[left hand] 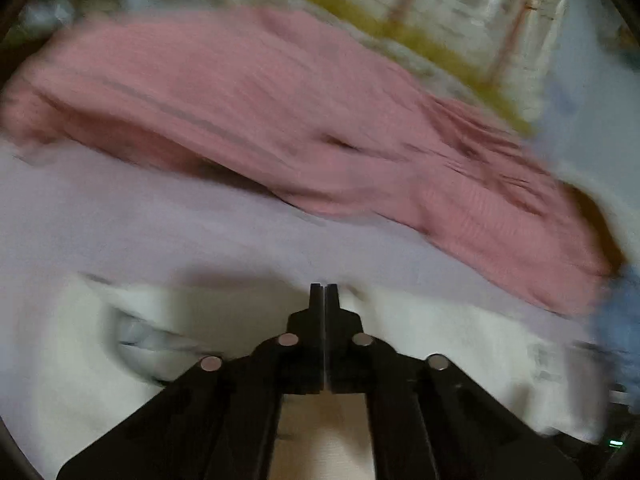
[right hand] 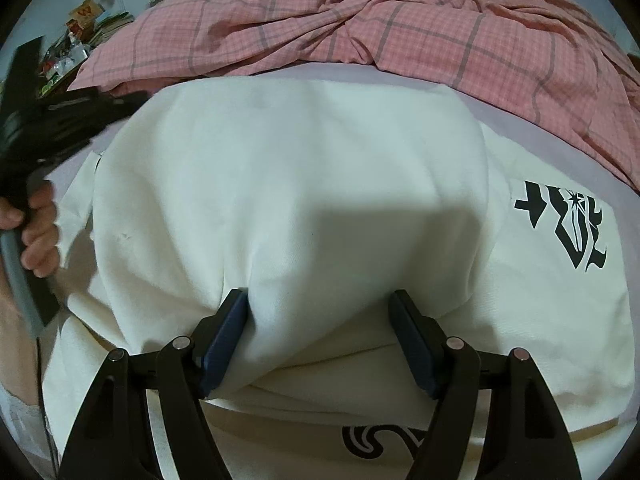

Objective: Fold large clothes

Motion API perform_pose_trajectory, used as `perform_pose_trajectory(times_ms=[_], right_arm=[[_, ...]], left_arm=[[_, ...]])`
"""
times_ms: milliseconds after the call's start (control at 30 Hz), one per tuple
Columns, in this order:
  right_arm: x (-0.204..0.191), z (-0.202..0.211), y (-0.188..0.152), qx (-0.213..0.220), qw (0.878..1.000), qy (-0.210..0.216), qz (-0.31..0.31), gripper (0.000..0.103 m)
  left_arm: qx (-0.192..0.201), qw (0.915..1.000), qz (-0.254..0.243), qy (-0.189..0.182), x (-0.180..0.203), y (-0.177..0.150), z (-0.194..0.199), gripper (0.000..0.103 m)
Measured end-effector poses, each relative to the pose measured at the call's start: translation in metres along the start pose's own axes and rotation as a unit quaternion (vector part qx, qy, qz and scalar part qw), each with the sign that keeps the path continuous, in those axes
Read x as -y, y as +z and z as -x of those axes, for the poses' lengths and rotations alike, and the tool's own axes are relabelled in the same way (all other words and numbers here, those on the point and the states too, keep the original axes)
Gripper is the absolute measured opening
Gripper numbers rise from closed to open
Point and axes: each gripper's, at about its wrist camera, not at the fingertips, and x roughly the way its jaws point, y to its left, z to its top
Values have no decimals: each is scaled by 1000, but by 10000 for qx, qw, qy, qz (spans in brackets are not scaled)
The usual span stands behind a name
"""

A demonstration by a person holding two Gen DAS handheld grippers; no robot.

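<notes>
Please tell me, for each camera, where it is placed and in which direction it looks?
Left wrist: on the left gripper, shut, looking over the white garment towards the pink blanket.
Right wrist: on the right gripper, open, looking down on the garment; a hand shows left.
Shared: garment, blanket.

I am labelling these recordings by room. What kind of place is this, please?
Most likely a bedroom. The white garment lies on a lilac sheet, a rumpled pink checked cover is bunched behind it, and a cluttered side surface stands beside the bed.
</notes>
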Motion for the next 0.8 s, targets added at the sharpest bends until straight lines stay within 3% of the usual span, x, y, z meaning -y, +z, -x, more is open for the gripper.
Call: perform_pose_trajectory(times_ms=[33,67,133,167,233,333,500,633,700,800], right_arm=[[1,0,1,3,10000,-14,-20,74],[1,-1,1,2,10000,-38,-56,74],[0,0,1,25,9999,-87,-63,74],[-1,1,1,40,9999,-116,-56,74],[-1,5,3,129,9998,-146,-93,74],[2,16,5,313,9991,-195,-192,74],[16,52,12,876,9936,-550,-462,74],[23,99,12,1400,9869,-427,-679,74],[20,130,8,1732,9819,-312,-698,74],[6,191,-13,2525,9654,-48,-644,91]], left_arm=[[206,9986,-91,483,-9,3,4,0],[131,9993,26,339,-22,5,3,0],[-243,9962,749,-364,-55,7,-5,0],[-229,9955,839,-377,-62,8,-5,0],[-197,9963,717,-435,-61,10,-4,0],[-242,9943,611,-835,-46,10,-2,0],[-83,9957,9,-919,-10,18,26,0],[588,9917,-420,-1066,15,32,97,0],[1021,9866,-587,-1132,24,32,150,0],[1593,9767,-784,-1205,30,18,231,2]])
